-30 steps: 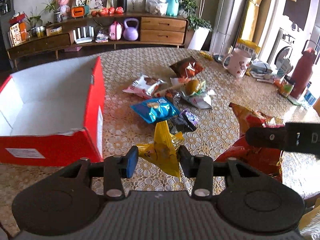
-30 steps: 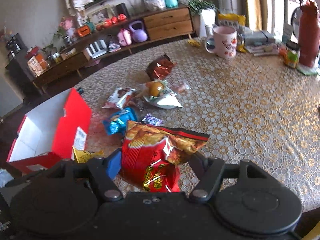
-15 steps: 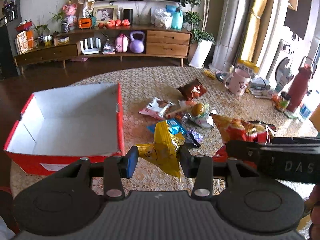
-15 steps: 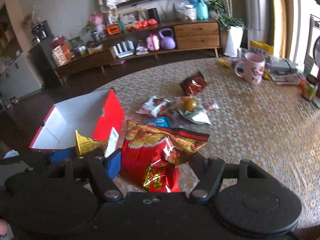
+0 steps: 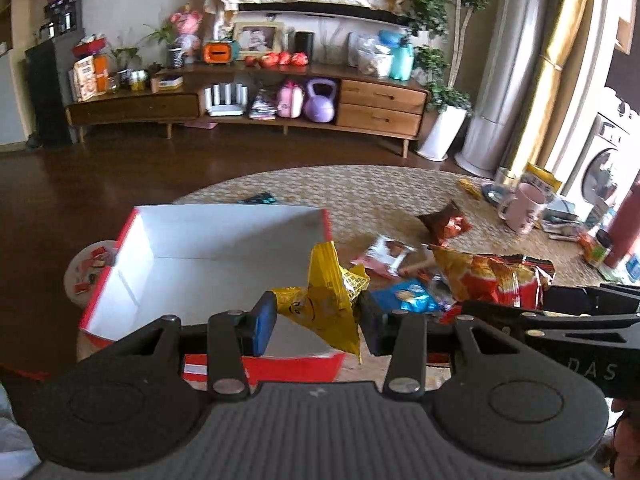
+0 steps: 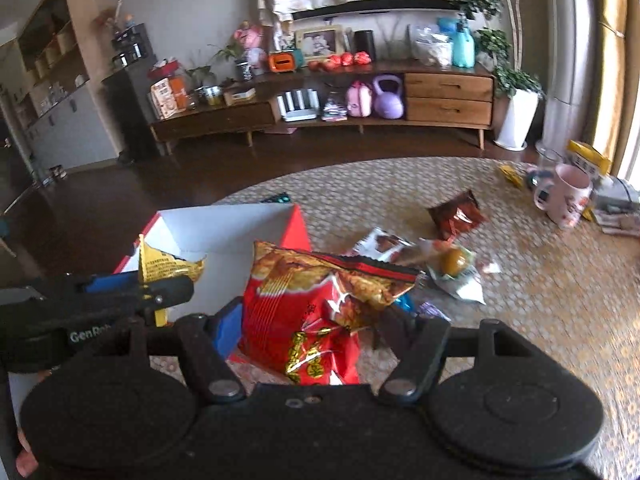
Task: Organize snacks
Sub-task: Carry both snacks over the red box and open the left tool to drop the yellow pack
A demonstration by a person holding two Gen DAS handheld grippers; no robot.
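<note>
Round table under a patterned gold lace cloth [image 6: 520, 300]: open red cardboard box with white inside [image 5: 208, 264] at its left edge, nothing visible in it, near wall cut off by the grippers. Left gripper [image 5: 316, 320] clamps a crumpled yellow snack packet [image 5: 324, 300] above the box's right wall; right gripper [image 6: 312, 328] grips a large red-and-orange crisp bag [image 6: 316, 308] beside the box. Loose packets lie mid-table, a blue one [image 5: 408, 298] half hidden; pink mug [image 6: 568, 196] at the far right edge.

Pink mug [image 6: 568, 196] sits at the table's [image 6: 560, 300] far right edge, purple kettlebell [image 6: 388, 98] way behind it on the sideboard [image 6: 448, 100].
</note>
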